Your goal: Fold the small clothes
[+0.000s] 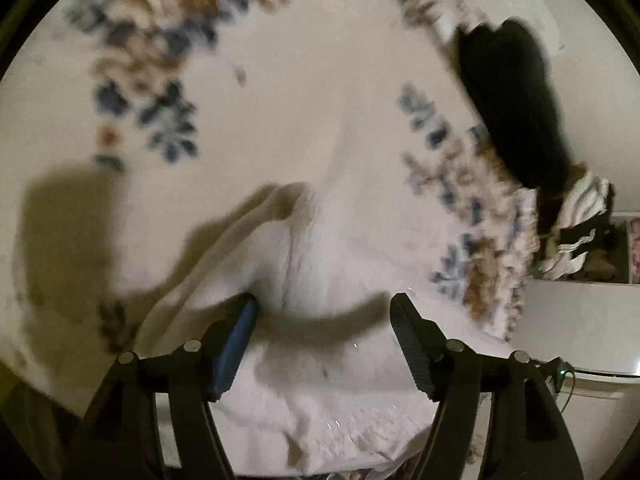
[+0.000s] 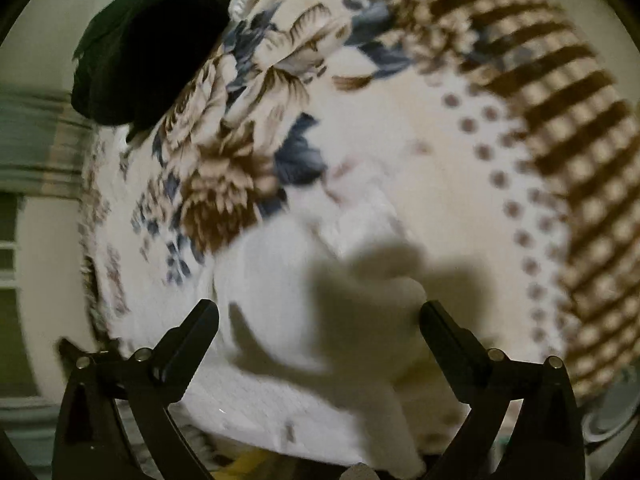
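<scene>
While we are working over the floral bedspread [image 1: 280,80], the white garment [image 1: 320,264] is lying rumpled near its front edge, apparently not yet folded. We are holding the left gripper [image 1: 322,312] and right gripper [image 2: 320,316] wide apart above it, gripping nothing.

Floral bedspread [image 1: 280,92], with a white cloth [image 1: 320,248] and a black garment [image 1: 516,104] on it.

No legible text, labels, brand marks, numbers or signs in either wrist view. Both views are motion-blurred. The only markings are floral and checked prints on the bedspread [image 2: 248,128], which carry no characters.
</scene>
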`<act>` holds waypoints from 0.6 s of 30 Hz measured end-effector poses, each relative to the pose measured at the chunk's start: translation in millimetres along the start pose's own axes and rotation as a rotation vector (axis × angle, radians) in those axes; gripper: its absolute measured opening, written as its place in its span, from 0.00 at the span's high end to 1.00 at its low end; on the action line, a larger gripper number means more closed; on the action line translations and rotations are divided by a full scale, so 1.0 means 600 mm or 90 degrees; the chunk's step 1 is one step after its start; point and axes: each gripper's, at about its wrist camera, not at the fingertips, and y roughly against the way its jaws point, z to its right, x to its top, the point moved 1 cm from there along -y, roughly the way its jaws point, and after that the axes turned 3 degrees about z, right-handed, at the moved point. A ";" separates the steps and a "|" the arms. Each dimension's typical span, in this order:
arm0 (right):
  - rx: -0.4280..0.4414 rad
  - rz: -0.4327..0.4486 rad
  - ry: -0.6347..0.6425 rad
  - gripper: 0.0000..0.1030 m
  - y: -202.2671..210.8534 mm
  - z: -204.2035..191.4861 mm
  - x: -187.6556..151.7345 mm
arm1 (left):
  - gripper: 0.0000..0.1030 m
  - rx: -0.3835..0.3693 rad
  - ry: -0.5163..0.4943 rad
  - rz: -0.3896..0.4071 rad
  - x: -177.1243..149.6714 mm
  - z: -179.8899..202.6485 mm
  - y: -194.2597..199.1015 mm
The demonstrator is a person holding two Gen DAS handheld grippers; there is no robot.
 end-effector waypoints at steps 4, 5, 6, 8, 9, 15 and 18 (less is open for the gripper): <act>0.043 -0.060 -0.039 0.01 -0.070 0.012 0.008 | 0.35 0.005 -0.013 0.013 0.015 0.008 -0.034; 0.053 -0.063 -0.048 0.01 -0.079 0.013 0.007 | 0.41 0.008 -0.022 0.023 0.014 0.012 -0.033; 0.076 -0.054 -0.057 0.11 -0.082 0.014 0.009 | 0.49 0.010 -0.035 0.032 0.013 0.017 -0.032; 0.082 -0.035 -0.071 0.53 -0.082 0.012 0.011 | 0.82 0.021 -0.070 0.058 0.009 0.027 -0.022; 0.084 -0.025 -0.082 0.58 -0.079 0.013 0.012 | 0.82 0.027 -0.083 0.069 0.007 0.032 -0.017; 0.079 0.017 -0.081 0.71 -0.057 -0.017 0.033 | 0.88 0.033 -0.112 0.111 0.037 0.065 0.020; 0.076 0.026 -0.076 0.72 -0.050 -0.037 0.055 | 0.89 0.018 -0.107 0.126 0.071 0.083 0.031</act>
